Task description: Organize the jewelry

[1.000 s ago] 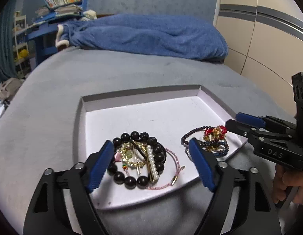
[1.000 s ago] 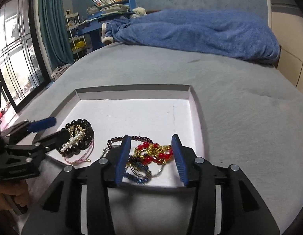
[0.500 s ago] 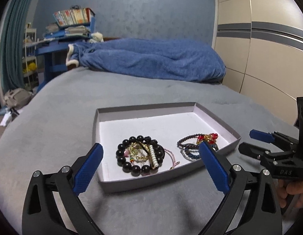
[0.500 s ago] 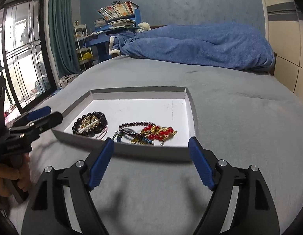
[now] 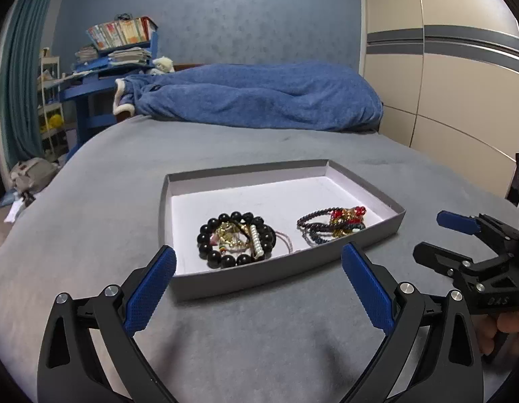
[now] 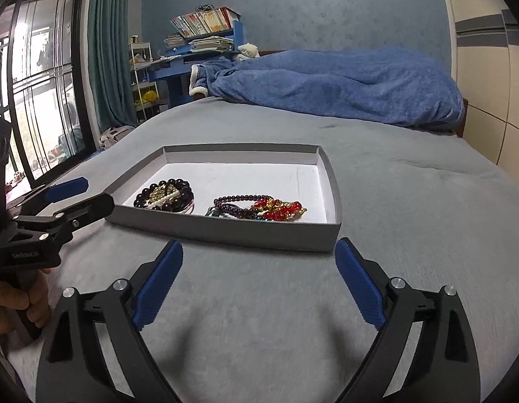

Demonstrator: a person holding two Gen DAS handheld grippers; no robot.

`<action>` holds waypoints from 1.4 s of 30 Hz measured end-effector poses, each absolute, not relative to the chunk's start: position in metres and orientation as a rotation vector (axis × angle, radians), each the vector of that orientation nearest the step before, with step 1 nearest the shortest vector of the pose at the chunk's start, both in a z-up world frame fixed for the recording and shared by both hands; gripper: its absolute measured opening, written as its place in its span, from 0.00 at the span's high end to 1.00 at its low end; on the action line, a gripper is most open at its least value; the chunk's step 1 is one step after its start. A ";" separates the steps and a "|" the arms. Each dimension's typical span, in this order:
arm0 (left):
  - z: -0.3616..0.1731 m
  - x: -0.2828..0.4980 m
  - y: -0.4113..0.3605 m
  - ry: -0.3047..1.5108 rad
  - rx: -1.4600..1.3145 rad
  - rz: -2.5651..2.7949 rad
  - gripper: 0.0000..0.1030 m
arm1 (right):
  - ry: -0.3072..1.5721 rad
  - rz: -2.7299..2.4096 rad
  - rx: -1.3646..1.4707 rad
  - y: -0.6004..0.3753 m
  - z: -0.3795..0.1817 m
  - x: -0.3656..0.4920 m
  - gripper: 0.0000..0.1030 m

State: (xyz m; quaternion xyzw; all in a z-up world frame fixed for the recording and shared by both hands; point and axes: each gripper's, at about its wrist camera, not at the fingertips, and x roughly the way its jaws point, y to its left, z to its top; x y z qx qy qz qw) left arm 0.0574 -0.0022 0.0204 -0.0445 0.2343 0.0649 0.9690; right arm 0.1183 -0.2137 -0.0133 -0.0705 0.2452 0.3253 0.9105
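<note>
A shallow grey tray (image 5: 276,273) with a white floor lies on the grey bed cover; it also shows in the right wrist view (image 6: 226,228). In it lie a black bead bracelet (image 5: 237,238) around gold and pearl pieces, and a tangle of purple, red and gold beads (image 5: 333,223). In the right wrist view the black bracelet (image 6: 165,196) is on the left and the bead tangle (image 6: 259,208) on the right. My left gripper (image 5: 259,288) is open and empty, in front of the tray. My right gripper (image 6: 259,278) is open and empty, also short of the tray.
A blue blanket (image 5: 252,97) is heaped at the far end of the bed. A blue desk with books (image 5: 115,53) stands at the back left. Wardrobe doors (image 5: 461,84) are on the right. A window and teal curtain (image 6: 58,84) are on the left.
Both grippers have drawn back from over the tray and risen. The right gripper opened wide off the bead tangle. The jewelry stays in the tray.
</note>
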 end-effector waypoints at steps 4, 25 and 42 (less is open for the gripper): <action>0.022 0.051 -0.004 0.451 -0.079 0.133 0.05 | 0.478 0.663 -0.151 -0.216 -0.012 0.112 0.09; 0.025 0.037 0.003 0.407 -0.108 0.135 0.05 | 0.447 0.655 -0.142 -0.220 -0.011 0.107 0.05; 0.026 0.033 0.006 0.388 -0.125 0.147 0.05 | 0.415 0.697 -0.148 -0.219 -0.009 0.100 0.05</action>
